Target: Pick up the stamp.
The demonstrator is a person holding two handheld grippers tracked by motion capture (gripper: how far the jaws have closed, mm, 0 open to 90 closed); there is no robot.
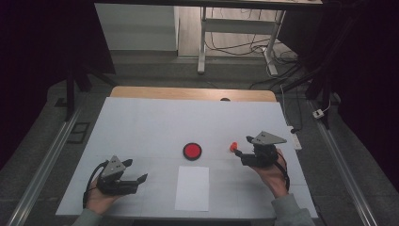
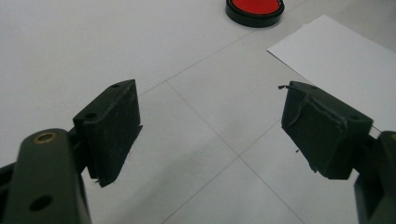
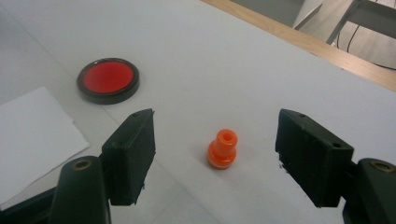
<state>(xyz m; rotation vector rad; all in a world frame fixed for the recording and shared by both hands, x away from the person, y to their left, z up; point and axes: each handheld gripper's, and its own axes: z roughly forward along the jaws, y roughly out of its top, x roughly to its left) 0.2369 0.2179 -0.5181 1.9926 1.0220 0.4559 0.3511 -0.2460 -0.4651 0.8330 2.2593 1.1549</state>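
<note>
Legible markings: none.
No text, label, brand, number or sign can be read on any surface or item in these views.

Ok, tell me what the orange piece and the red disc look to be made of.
Orange piece: probably moulded plastic, with an even bright colour, a smooth, faintly glossy skin, a stepped shape and a hole on top. It stands between the right gripper's open fingers. Red disc: a flat matte red centre inside a shiny black rim, likely plastic or a tin; the look leaves that open.
</note>
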